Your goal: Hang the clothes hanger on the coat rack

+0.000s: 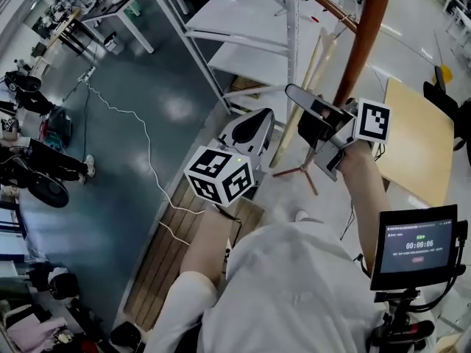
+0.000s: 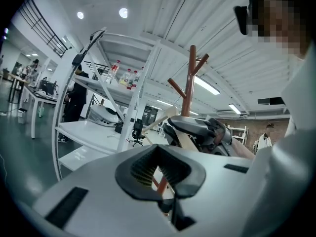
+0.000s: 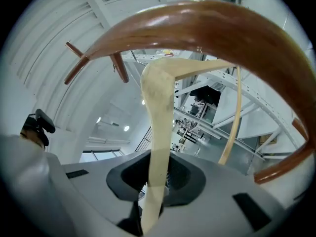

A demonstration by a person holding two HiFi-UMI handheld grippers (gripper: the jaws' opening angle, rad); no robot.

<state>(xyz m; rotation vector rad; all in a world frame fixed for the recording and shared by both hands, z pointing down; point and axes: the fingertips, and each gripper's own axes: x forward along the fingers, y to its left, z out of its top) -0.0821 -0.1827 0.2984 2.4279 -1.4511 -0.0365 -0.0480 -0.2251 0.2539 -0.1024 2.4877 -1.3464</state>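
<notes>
My right tongs (image 3: 149,210) clamp the pale hanger (image 3: 157,107) just beside the coat rack (image 1: 362,43), on no peg I can see; my left tongs (image 2: 170,209) are pinched together, empty.

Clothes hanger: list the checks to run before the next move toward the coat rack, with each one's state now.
1. Right tongs clamped on the clothes hanger: ok.
2. Coat rack standing upright: ok.
3. A bare peg available: ok.
4. Hanger turned to catch that peg: cannot tell.
5. Hanger clear of the coat rack: cannot tell; they overlap in the right gripper view.
6. Left tongs empty: ok, nothing between them.
</notes>
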